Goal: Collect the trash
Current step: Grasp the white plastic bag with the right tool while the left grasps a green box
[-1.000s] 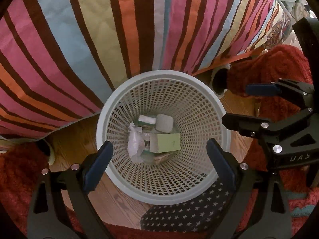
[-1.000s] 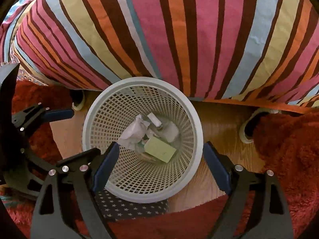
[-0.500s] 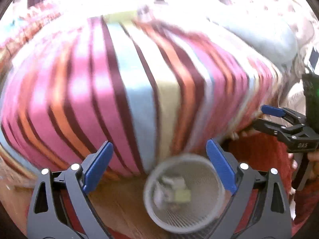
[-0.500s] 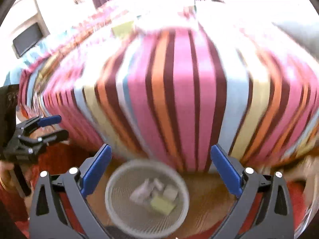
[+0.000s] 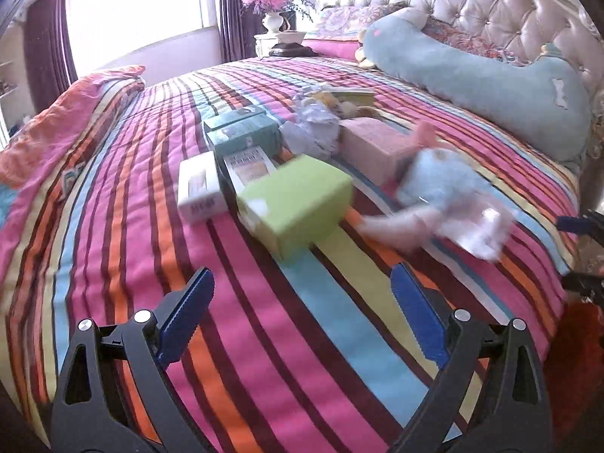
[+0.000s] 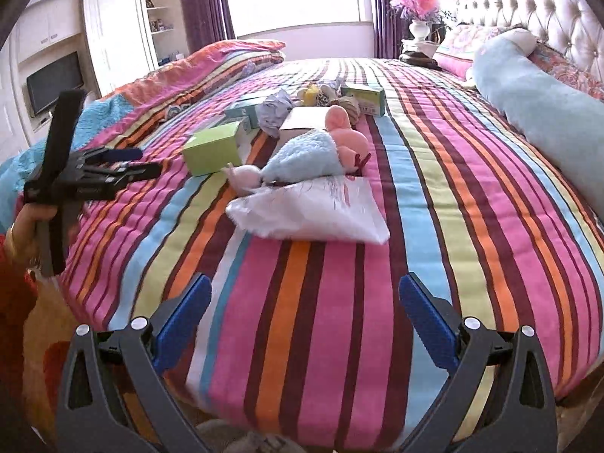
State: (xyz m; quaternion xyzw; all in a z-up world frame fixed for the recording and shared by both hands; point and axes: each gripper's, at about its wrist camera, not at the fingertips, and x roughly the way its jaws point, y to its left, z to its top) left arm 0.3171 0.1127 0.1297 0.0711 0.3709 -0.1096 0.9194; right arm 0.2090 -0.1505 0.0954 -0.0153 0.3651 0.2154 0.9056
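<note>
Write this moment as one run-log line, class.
left gripper: open, empty | right gripper: open, empty | green box, plastic bag: on bed

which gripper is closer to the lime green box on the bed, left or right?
Left. The left gripper hangs open just short of the lime green box, which lies almost straight ahead. The right gripper, also open, is farther back at the bed's edge, with the box up to its left.
</note>
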